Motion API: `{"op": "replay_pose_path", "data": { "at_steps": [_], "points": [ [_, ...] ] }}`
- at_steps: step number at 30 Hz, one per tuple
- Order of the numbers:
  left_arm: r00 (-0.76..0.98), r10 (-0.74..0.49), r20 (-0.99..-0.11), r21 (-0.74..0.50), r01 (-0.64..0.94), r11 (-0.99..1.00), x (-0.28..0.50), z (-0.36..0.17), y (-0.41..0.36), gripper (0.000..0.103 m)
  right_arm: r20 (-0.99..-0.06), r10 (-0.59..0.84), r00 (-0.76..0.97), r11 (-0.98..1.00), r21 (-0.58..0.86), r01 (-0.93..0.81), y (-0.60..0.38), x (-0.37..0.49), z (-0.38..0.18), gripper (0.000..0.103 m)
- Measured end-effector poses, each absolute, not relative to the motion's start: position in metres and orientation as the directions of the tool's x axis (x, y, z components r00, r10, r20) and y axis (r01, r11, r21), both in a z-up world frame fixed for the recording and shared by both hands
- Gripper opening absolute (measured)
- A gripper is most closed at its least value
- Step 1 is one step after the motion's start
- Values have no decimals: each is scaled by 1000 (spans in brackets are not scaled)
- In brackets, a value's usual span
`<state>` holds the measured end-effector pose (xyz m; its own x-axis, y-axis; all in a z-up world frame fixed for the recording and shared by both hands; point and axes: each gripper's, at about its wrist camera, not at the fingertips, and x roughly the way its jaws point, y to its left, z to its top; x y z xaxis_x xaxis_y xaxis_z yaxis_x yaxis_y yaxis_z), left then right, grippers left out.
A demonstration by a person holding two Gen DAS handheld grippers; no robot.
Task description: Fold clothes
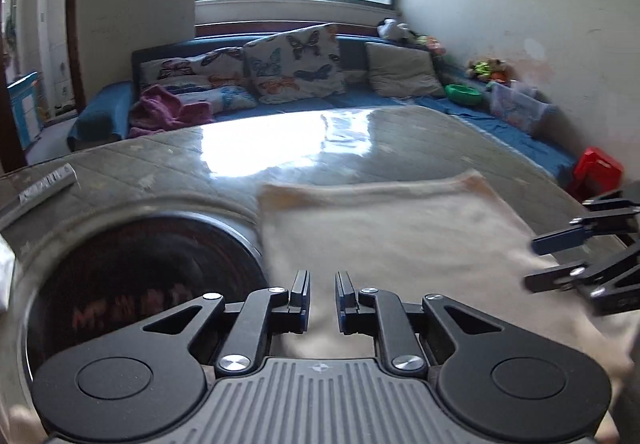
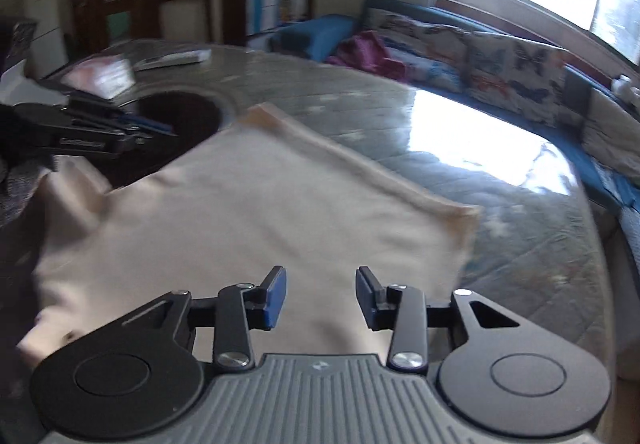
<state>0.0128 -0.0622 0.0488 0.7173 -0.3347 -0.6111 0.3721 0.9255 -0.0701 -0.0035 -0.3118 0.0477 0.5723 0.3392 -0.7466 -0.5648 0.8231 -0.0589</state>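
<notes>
Two grippers are hovering over a cream garment on the table.

The garment [image 2: 256, 204] is lying flat in the frame's middle; the left gripper [image 1: 322, 298] and right gripper [image 2: 321, 298] are both standing apart, empty. Red writing in the dark round recess [image 1: 152, 284] at lower left is too blurred to read.

Home living room, sofa [image 1: 360, 100], butterfly cushions [image 1: 294, 62]

Cream garment [image 2: 248, 212], plain and soft-looking, folded into a rough rectangle. Lies flat on the round table [image 2: 460, 148], near its front edge. Far hem thickened, with a faint orange tinge at both far corners. Near left corner rumpled, hanging over the table edge.
</notes>
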Motion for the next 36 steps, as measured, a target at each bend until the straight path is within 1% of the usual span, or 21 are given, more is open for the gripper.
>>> {"op": "replay_pose_path", "data": {
  "at_steps": [3, 6, 10, 15, 17, 19, 21, 22, 25, 30, 34, 36],
  "points": [
    [700, -372, -610, -76, 415, 906, -25, 42, -68, 16, -754, 373, 540, 774, -68, -629, -292, -37, 39, 38],
    [687, -397, -608, -76, 447, 891, -56, 34, -75, 16, -749, 376, 545, 751, -98, -653, -282, -65, 33, 39],
    [681, -409, -608, -53, 479, 876, -74, 27, -79, 16, -720, 365, 591, 740, -161, -653, -284, -94, 30, 39],
    [672, -424, -607, -24, 517, 856, -97, 19, -84, 15, -704, 383, 598, 710, -190, -678, -292, -117, 28, 39],
    [666, -429, -610, -29, 522, 852, -101, 18, -84, 15, -681, 376, 628, 694, -243, -678, -291, -129, 25, 39],
    [656, -432, -619, -30, 529, 848, -100, 19, -83, 15, -680, 381, 626, 704, -225, -673, -293, -133, 27, 39],
    [648, -434, -625, -37, 531, 846, -95, 22, -82, 15, -682, 408, 607, 729, -158, -666, -302, -132, 33, 39],
    [651, -436, -621, -44, 526, 849, -92, 26, -81, 15, -676, 426, 601, 748, -112, -654, -310, -130, 37, 41],
    [655, -455, -604, -85, 514, 853, -81, 35, -83, 16, -653, 408, 637, 822, -41, -569, -337, -124, 45, 44],
    [636, -502, -586, -125, 541, 832, -66, 34, -111, 16, -646, 244, 723, 951, 15, -308, -399, -109, 43, 45],
    [589, -553, -589, -153, 591, 792, -67, 26, -135, 16, -654, 92, 751, 985, -49, -164, -439, -109, 31, 45],
    [565, -569, -598, -162, 610, 776, -70, 21, -145, 16, -659, 49, 750, 993, -48, -107, -459, -109, 27, 45]
  ]
}}
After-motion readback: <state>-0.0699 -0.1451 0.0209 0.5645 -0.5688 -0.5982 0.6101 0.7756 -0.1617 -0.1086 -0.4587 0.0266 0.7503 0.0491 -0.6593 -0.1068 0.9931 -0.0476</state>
